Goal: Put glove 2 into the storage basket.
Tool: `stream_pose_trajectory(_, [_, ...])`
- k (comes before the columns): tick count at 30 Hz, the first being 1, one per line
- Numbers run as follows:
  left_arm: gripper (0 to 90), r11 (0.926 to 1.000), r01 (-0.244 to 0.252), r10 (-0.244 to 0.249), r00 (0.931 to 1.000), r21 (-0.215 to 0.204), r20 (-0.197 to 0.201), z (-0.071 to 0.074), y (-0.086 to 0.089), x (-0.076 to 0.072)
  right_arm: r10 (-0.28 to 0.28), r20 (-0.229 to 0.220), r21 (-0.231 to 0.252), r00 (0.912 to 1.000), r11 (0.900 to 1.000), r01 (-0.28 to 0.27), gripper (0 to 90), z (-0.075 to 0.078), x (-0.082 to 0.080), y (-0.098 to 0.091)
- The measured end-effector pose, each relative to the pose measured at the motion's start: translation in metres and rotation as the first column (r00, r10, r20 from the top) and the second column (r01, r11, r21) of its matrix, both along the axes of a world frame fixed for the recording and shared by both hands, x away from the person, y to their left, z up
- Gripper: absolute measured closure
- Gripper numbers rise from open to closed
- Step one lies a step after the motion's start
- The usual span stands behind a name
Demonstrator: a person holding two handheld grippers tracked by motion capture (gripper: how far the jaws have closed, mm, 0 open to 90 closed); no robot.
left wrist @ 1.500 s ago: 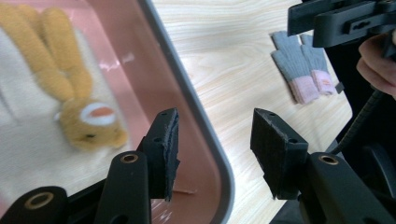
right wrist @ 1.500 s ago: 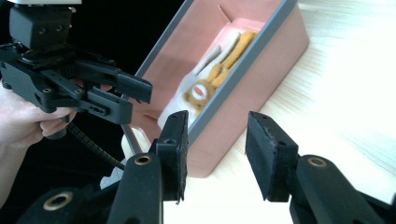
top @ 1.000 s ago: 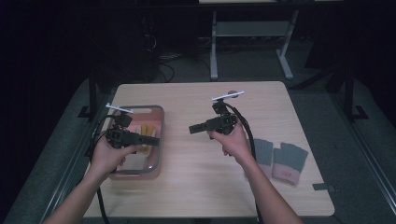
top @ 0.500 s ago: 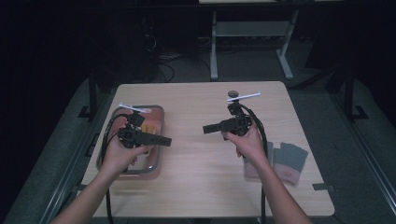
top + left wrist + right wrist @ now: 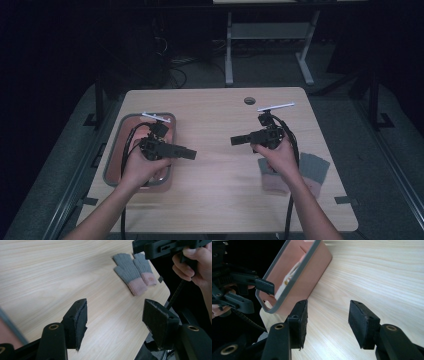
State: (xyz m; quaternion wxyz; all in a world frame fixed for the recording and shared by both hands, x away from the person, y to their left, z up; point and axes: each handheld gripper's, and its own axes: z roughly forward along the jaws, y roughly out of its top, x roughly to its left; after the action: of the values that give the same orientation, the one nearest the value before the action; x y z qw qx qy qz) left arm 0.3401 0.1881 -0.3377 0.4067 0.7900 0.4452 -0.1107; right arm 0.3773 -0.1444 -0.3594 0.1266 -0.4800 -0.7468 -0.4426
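the left gripper [image 5: 187, 154] hangs over the bare wood just right of the tray [image 5: 113, 159], its jaws level and aimed across the table [image 5: 215, 200] toward the other hand. in the left gripper view the jaws stand apart with nothing between them, and they have just been opening. the right gripper [image 5: 235, 140] faces back at it, held above the wood well right of the tray; its jaws too have just been opening and stand wide over bare tabletop in the right gripper view, gripping nothing.

the tray, pinkish with a grey rim, sits at the table's left edge, its long axis running from the near side to the far side. something pale lies inside it; what it is cannot be told.

the gloves [image 5: 133, 273], a grey pair with pink cuffs, lie flat side by side far right of the tray, close to the table's right edge, fingers pointing away from the person and cuffs toward them. the right hand [image 5: 280, 155] partly covers them from above.

between tray and gloves the middle of the table is open wood.
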Motion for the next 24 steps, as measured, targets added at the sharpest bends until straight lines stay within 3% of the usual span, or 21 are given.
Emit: stream_pose_trajectory(24, [32.2,0.9973,0.072,-0.072,0.9973,-0.010,0.013,-0.008,-0.039,-0.004,-0.054,-0.003,-0.050,0.9985,0.9973,0.054,43.8,-0.013,-0.017,-0.046])
